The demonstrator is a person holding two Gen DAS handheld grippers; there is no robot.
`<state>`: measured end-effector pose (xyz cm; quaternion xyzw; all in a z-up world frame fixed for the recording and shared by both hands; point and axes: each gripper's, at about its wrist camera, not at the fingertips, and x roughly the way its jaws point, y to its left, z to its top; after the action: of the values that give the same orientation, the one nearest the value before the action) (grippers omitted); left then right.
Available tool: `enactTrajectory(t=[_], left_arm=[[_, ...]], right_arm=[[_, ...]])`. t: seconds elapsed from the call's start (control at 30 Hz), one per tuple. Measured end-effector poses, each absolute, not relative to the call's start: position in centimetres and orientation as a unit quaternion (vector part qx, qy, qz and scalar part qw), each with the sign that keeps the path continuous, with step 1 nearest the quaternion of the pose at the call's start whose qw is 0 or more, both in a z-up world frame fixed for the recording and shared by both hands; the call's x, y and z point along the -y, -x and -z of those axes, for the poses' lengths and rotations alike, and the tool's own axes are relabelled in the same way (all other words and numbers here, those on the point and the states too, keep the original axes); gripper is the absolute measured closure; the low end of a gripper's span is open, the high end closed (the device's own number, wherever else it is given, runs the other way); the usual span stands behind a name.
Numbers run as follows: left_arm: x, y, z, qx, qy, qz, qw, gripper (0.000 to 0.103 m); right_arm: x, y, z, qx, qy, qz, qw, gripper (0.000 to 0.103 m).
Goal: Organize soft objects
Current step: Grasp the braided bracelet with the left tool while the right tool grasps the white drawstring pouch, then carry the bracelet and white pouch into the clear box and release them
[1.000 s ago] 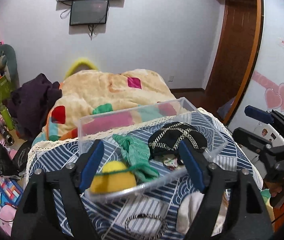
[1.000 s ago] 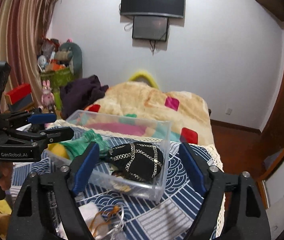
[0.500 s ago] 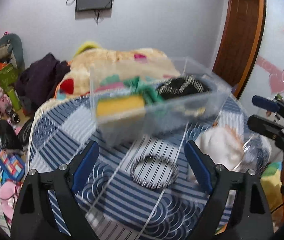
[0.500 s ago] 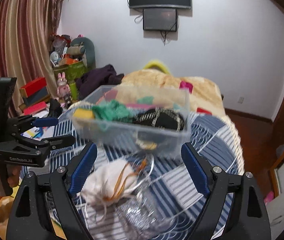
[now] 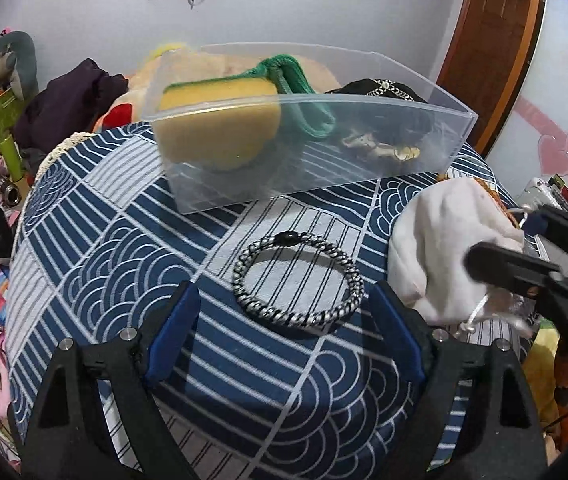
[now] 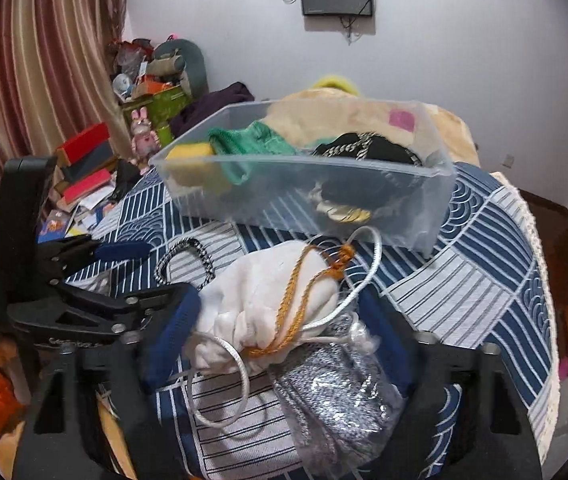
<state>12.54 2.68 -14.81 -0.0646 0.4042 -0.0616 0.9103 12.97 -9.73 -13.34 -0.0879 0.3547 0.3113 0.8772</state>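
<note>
A clear plastic bin (image 5: 459, 120) (image 6: 435, 184) stands on the blue patterned tablecloth. It holds a yellow sponge (image 5: 220, 120), a green knit piece (image 5: 303, 92) and a black pouch with chain trim (image 6: 367, 148). A braided black-and-white bracelet (image 5: 297, 280) lies in front of the bin, between my left gripper's open fingers (image 5: 284, 328). A white drawstring pouch (image 6: 268, 300) (image 5: 443, 232) and a silver glitter pouch (image 6: 331, 392) lie between my right gripper's open fingers (image 6: 280, 344), which stand on either side of them.
The tablecloth (image 5: 124, 240) covers a round table with a lace edge (image 6: 539, 280). A bed with a cream blanket (image 6: 363, 112) lies behind. Books and toys (image 6: 92, 168) clutter the floor at the left. A wooden door (image 5: 495, 40) stands at the right.
Both grippers dropped lower and nearer the table. The bracelet now sits between the left fingers and the white and silver pouches between the right fingers. The bin looks higher in both views.
</note>
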Motion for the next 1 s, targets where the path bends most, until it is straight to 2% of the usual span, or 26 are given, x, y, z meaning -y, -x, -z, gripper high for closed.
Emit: enactTrajectory(t=[0.13, 0.23, 0.27, 0.3, 0.4, 0.53, 0.7, 1.0], left_arm=[[-2.0, -13.1, 14.8, -0.398, 0.059, 0.059, 0.913, 0.029], [-1.6, -13.3, 14.8, -0.394, 0.056, 0.060, 0.916, 0.046], [-1.5, -13.3, 14.7, -0.392, 0.053, 0.058, 0.917, 0.055], [-1.6, -13.3, 14.7, -0.391, 0.053, 0.057, 0.917, 0.063], [-2.0, -13.3, 14.6, -0.390, 0.065, 0.060, 0.917, 0.078], [-2.7, -13.0, 14.4, -0.392, 0.079, 0.066, 0.914, 0.084], [-3.0, -12.2, 13.2, -0.376, 0.076, 0.068, 0.921, 0.084], [-3.4, -11.6, 7.5, -0.309, 0.074, 0.071, 0.945, 0.084]], right_arm=[[10.3, -13.0, 13.6, -0.350, 0.082, -0.308, 0.881, 0.062], [10.8, -12.8, 13.2, -0.342, 0.071, -0.308, 0.885, 0.071], [10.9, -12.7, 13.1, -0.338, 0.070, -0.306, 0.887, 0.073], [11.1, -12.6, 12.9, -0.334, 0.068, -0.304, 0.890, 0.073], [11.8, -12.4, 12.1, -0.322, 0.052, -0.303, 0.895, 0.075], [12.6, -12.1, 11.0, -0.307, 0.034, -0.299, 0.903, 0.075], [13.6, -11.9, 9.6, -0.287, 0.023, -0.287, 0.914, 0.075], [14.1, -12.7, 5.7, -0.234, 0.011, -0.273, 0.933, 0.075]])
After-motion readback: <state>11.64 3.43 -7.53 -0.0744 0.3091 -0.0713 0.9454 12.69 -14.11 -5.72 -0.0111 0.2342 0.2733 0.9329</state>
